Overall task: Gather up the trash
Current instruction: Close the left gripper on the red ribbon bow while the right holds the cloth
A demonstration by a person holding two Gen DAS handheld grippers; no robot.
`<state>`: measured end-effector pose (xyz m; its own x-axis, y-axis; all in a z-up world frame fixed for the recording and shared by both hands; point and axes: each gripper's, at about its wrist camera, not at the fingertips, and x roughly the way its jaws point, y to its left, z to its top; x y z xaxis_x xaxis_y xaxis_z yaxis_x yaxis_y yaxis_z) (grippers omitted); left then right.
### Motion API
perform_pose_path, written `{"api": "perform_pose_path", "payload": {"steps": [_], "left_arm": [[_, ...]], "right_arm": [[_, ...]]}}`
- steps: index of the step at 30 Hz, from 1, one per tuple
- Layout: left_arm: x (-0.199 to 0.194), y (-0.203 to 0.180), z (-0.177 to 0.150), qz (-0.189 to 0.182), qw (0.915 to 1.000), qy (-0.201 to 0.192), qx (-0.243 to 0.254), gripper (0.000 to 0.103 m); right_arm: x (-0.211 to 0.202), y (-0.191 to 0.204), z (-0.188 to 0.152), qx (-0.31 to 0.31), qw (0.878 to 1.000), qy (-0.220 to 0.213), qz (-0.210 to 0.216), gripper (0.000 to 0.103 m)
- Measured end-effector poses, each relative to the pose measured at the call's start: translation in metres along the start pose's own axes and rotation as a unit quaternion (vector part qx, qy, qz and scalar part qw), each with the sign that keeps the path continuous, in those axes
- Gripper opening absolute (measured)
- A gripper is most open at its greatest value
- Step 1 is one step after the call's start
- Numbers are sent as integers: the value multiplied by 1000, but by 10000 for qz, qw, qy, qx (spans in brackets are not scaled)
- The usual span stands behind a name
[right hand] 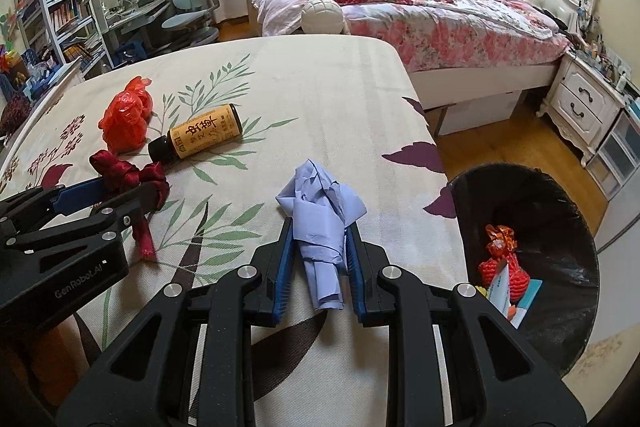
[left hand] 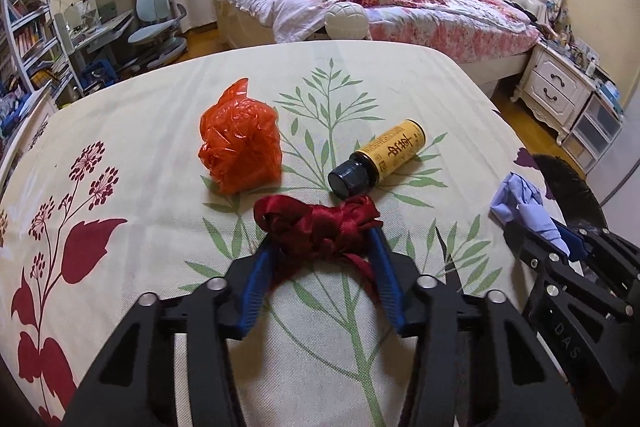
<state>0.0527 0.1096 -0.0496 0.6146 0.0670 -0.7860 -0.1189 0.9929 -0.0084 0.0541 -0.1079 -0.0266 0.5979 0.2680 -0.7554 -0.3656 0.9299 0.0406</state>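
On the surface, spread with a cream cloth printed with green sprigs and dark red flowers, the yellow bottle lay on its side with its black cap turned toward the cameras. Just left of the bottle sat a crumpled orange plastic bag, close beside it but not clearly touching. Just in front of the bottle, nearer the cameras, a bunched dark red ribbon lay between the blue pads of the left claw; both pads pressed into the bunch, so that claw was grasping the ribbon, with a loose tail trailing back between the fingers onto the cloth. To the right of the bottle, well apart from it, the right claw was clenched on a crumpled pale blue paper, whose upper part rose above the fingertips while a folded strip hung down between them. Farther right of the bottle, off the edge of the surface, stood a black-lined trash bin on the wooden floor, with red netting and some scraps of packaging inside. Beyond the bottle, a bed with a floral quilt filled the far side of the room.
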Motion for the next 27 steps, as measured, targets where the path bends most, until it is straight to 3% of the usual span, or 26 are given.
{"api": "perform_pose_path", "payload": {"steps": [4,7,27], "left_arm": [[-6,5,-6,-47,10000,-53,-12,33],[-9,9,-8,-102,9999,-71,-46,31],[-27,36,-21,33,9995,-193,-267,28]], "right_arm": [[0,0,0,-4,10000,0,3,24],[0,3,0,-19,10000,-2,7,24],[-3,8,-7,-23,10000,-14,3,24]]}}
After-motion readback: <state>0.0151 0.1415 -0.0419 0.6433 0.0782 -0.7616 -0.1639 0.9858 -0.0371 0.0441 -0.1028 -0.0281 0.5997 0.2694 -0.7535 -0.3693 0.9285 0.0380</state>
